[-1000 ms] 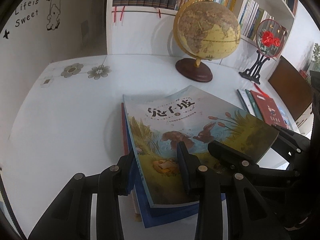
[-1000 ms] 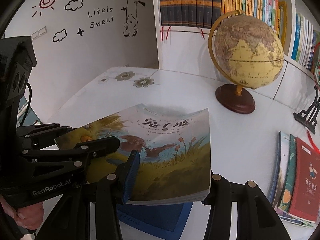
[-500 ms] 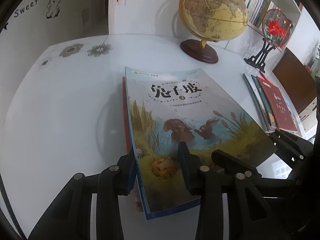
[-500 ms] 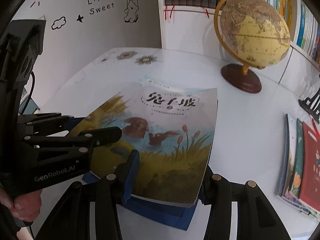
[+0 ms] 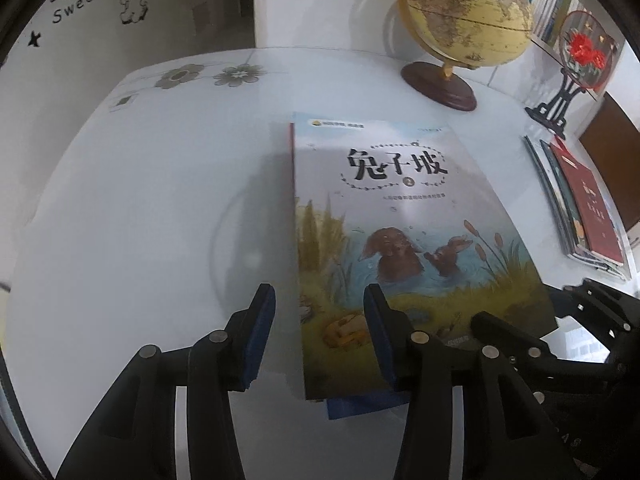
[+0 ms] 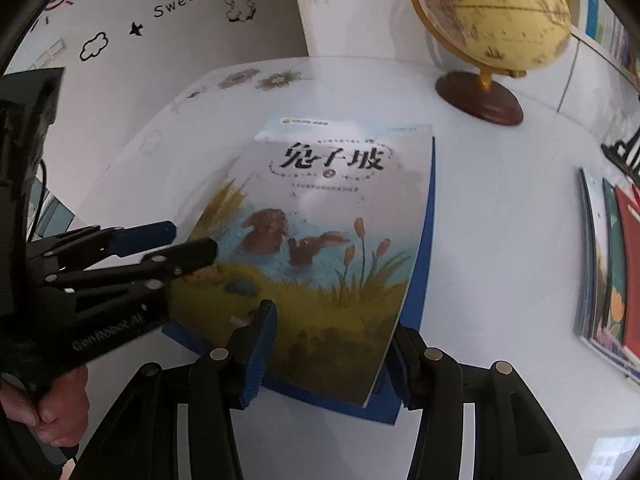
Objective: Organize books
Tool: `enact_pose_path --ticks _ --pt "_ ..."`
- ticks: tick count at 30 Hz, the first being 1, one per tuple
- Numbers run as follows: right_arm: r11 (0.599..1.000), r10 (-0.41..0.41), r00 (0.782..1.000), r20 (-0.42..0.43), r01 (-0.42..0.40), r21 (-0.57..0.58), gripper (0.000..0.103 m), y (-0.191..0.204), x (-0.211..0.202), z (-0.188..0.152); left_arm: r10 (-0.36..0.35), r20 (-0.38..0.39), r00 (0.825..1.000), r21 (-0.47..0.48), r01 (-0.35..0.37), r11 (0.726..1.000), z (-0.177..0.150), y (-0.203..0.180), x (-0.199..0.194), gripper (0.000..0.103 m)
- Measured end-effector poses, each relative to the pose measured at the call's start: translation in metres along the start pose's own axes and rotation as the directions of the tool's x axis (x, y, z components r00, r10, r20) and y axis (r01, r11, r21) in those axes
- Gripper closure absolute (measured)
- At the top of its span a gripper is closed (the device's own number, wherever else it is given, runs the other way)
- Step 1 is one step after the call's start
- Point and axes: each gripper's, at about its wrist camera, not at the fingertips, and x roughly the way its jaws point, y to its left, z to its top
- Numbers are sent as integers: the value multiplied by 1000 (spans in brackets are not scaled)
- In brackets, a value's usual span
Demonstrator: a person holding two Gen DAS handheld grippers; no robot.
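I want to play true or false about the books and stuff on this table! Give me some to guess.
1. The rabbit book lies on top of a blue book. True.
2. The globe has tipped over onto its side. False: it stands upright on its brown base.
3. A pile of books lies on the table, to the right of the rabbit book. True.
4. The fan on the black stand has blue flowers. False: its flowers are red.
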Motion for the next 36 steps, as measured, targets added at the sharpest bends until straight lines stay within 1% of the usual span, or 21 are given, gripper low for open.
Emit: enact_pose_path --ticks 3,5,8,12,16,20,22,25,27,29,33,36 --pt "999 -27 999 -17 28 16 54 -5 -4 -4 38 27 999 12 -38 999 -1 -2 -9 60" --pt "999 -43 999 -25 44 28 50 -8 -9 -6 49 41 998 20 -50 999 -1 -5 -18 59" --pt "995 -91 996 6 90 35 47 -13 -25 -9 49 61 997 20 -50 999 1 -9 -30 58" --pt "993 -92 995 34 89 79 47 -20 -43 -6 49 92 995 40 -53 998 7 -22 -45 58" --pt "989 -116 990 82 108 99 47 -25 -67 -5 45 122 992 66 -53 996 14 -39 -59 58" --pt "985 -144 984 108 131 115 47 -32 -90 -5 30 131 991 80 -40 996 22 -57 -70 57" --pt "982 -146 983 111 130 136 47 -38 -99 -8 19 139 990 85 -31 996 25 -66 -76 57" --pt "974 -172 978 117 151 169 47 -49 -111 -11 -2 157 988 104 -14 995 29 -82 -85 56" --pt "968 -191 974 118 168 186 47 -57 -121 -11 -4 163 987 118 -15 993 32 -90 -88 56" --pt "966 -190 973 129 162 200 47 -65 -131 -11 0 165 986 133 -22 991 32 -100 -91 56" --pt "964 -177 971 159 138 229 49 -78 -149 -14 -11 159 987 142 -12 990 33 -113 -93 55" --pt "961 -191 968 163 151 231 51 -85 -156 -17 -15 155 988 151 -9 989 32 -124 -94 55"
